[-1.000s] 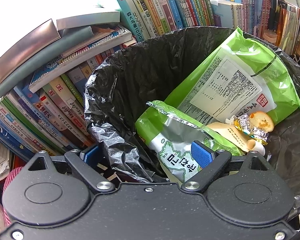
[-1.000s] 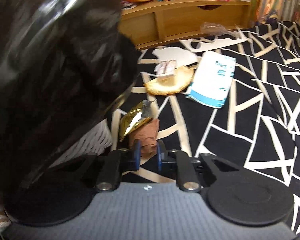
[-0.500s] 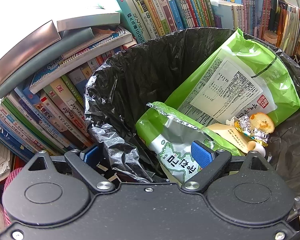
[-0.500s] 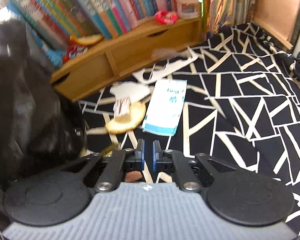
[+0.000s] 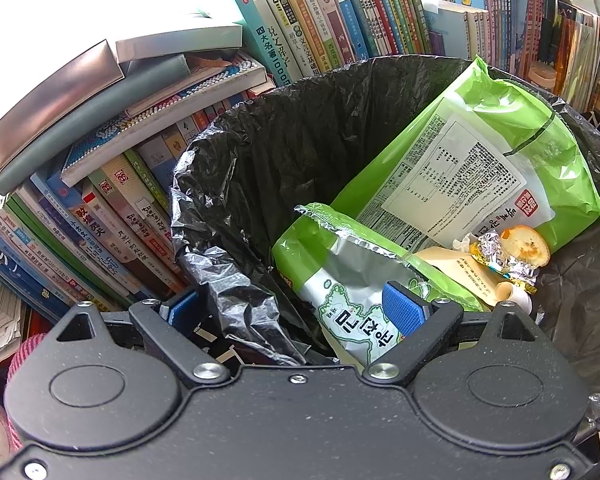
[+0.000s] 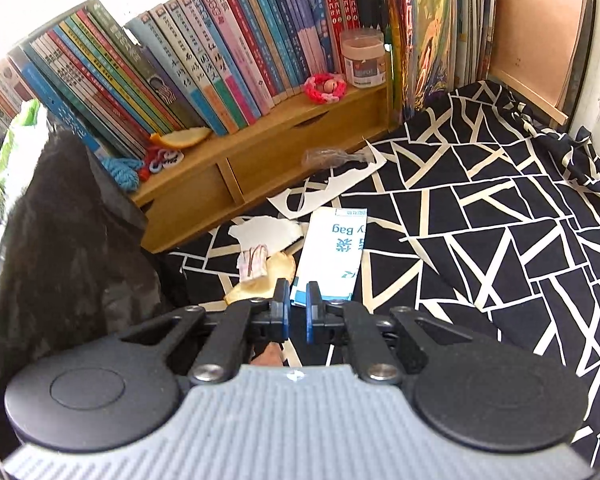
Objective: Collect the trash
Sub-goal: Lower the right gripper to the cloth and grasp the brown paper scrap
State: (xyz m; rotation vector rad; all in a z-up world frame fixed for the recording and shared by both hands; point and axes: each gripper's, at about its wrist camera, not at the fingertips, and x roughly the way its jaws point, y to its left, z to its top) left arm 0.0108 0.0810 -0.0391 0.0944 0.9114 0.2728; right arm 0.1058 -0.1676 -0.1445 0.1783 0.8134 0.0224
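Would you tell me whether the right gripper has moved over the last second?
Yes. The right gripper has risen: the wooden shelf, near the frame's top before, now sits mid-frame, with more books above.

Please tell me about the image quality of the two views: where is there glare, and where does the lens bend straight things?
Left wrist view: the top left corner is washed out to white, and the books curve with the fisheye; the green snack bags in the black bin liner are sharp. Right wrist view: glare in the upper left corner, the wooden shelf looks bowed, the patterned cloth is sharp.
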